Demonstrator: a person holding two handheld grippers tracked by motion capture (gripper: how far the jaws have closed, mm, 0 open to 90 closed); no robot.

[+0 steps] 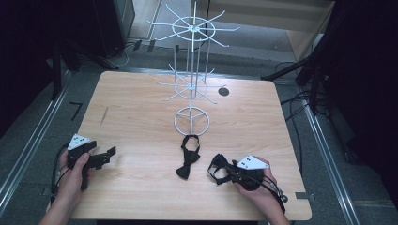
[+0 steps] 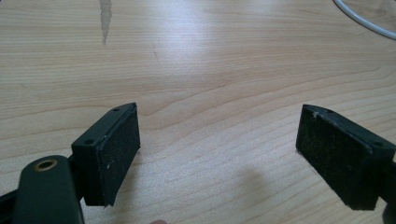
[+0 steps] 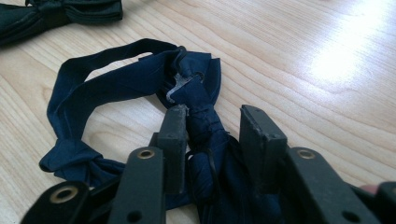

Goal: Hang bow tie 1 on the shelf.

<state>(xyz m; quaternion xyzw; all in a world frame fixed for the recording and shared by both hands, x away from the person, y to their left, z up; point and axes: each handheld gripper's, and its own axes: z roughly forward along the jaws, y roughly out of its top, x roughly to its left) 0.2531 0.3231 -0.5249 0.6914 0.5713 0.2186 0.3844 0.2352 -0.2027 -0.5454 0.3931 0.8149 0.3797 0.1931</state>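
Navy bow tie (image 3: 140,79) sits lower right of the high view, right at the right gripper (image 1: 224,171), w/ its knot between the jaws in the right gripper view. One pad touches the cloth, the other looks just shy, so prob. not clamped yet. The strap loop trails off to the frame's left, away from the gripper. Left gripper (image 2: 219,149) is wide open over bare bench (image 2: 210,70), well apart at lower left. Black bow tie (image 1: 187,161) lies between the two, below the white wire rack (image 1: 192,70).
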